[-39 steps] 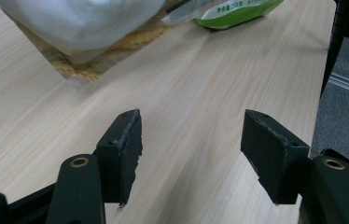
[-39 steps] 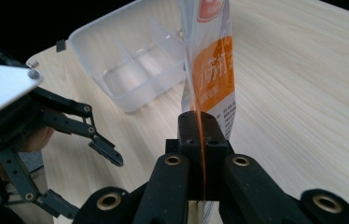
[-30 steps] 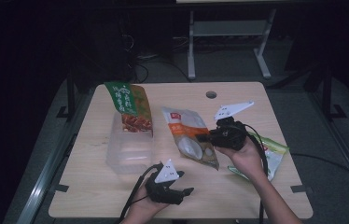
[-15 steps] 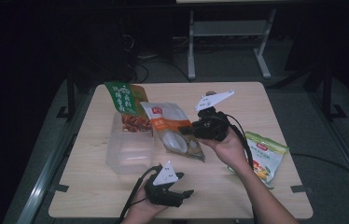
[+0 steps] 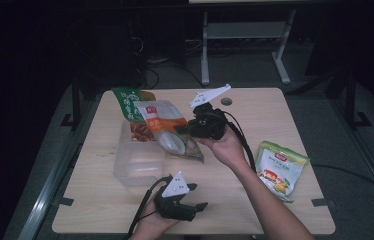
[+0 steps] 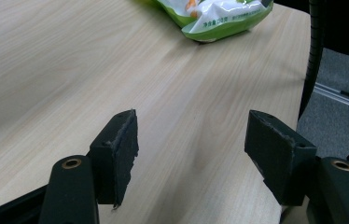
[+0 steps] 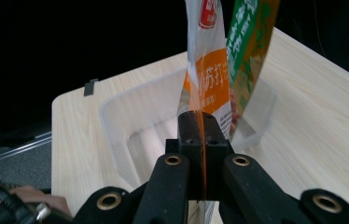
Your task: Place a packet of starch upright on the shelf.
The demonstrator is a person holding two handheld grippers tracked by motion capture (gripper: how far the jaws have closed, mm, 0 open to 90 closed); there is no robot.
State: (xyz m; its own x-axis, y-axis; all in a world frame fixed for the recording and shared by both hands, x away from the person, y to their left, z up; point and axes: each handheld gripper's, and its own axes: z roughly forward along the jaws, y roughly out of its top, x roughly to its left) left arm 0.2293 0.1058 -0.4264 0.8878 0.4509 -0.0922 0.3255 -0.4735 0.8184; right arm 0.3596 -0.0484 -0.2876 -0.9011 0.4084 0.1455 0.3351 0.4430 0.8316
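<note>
High view: the right gripper (image 5: 187, 131) clamps the orange-and-white snack bag (image 5: 167, 131) above the clear plastic box (image 5: 137, 162), at 11 o'clock from the left gripper (image 5: 195, 206), whose jaws stand wide apart.

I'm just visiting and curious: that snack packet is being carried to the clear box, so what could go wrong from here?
The right hand-held gripper pinches only a thin edge of the orange-and-white packet, so it might slip out. The green packet already leans in the clear box, so the new one could catch on it or tip it out. The box looks light and nothing holds it; the left hand-held gripper is open, away from it, so a nudge might slide it.
</note>
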